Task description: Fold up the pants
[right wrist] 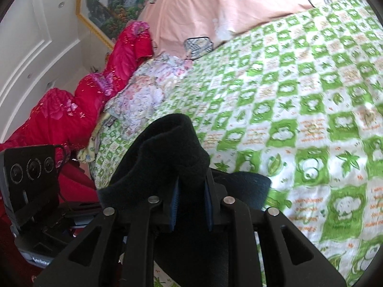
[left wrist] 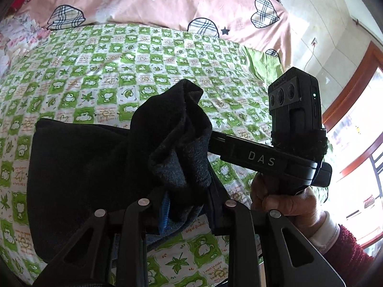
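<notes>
Pants (left wrist: 79, 167), black and bunched, lie draped over my green-checked bedspread (left wrist: 95, 76). My left gripper (left wrist: 186, 201) pinches a fold of the fabric between its blue pads (left wrist: 165, 211). My right gripper (right wrist: 191, 205) seems clamped on another bunch, though cloth hides its fingertips.

Beyond my 2 tongs the green checked sheet (left wrist: 100, 71) lies open and flat. The pink quilt (left wrist: 167, 2) walls its far edge, a floral heap (right wrist: 143, 95) and red bedding (right wrist: 71, 110) crowd one side, and the bunched black pants (left wrist: 95, 167) block my near ground.
</notes>
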`<state>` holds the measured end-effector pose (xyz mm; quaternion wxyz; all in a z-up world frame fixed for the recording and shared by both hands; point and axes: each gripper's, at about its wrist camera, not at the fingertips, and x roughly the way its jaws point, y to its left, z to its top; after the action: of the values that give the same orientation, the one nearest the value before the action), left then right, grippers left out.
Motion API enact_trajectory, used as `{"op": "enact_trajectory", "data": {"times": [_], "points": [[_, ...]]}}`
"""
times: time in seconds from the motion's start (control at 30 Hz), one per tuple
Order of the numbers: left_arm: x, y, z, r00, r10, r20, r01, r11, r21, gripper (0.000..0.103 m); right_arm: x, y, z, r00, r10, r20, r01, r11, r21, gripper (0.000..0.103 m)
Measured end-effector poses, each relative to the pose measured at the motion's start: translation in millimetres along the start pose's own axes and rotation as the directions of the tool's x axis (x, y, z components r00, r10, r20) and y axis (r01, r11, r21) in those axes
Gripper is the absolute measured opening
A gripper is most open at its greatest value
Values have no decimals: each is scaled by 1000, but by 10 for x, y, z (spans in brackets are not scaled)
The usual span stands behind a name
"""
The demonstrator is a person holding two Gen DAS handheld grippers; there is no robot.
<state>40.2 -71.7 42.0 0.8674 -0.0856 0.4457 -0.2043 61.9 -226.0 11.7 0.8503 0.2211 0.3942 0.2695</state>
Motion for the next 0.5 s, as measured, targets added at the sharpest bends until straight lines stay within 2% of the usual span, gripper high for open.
{"op": "enact_trajectory", "data": {"times": [0.1,0.13,0.2,0.23,0.27,0.33,0.4,0.5], "points": [[31,-3,-4,1000,-14,-6,14,1000,2,26,-72,-48,-34,1000,-27,9,27,999,28,25],[32,-9,-9,1000,-16,-7,16,1000,3,30,-111,-55,-48,999,-35,16,34,999,34,25],[34,-17,-16,1000,-27,-10,27,1000,10,41,-210,-55,-72,997,-73,40,71,996,51,28],[29,-23,-24,999,-46,-9,46,999,11,53,-254,-52,-84,994,-97,49,94,994,55,31],[18,-27,-32,997,-71,-10,71,997,10,60,-312,-47,-99,990,-129,59,125,990,61,33],[-4,-46,-56,997,-82,-10,83,996,19,62,-411,-54,-130,982,-173,80,167,983,77,48],[-23,-64,-80,997,-81,-15,81,996,32,62,-529,-49,-166,973,-203,113,191,976,106,57],[-109,-37,-132,995,-101,-19,101,994,32,63,-685,-40,-202,960,-234,154,213,966,145,64]]}}
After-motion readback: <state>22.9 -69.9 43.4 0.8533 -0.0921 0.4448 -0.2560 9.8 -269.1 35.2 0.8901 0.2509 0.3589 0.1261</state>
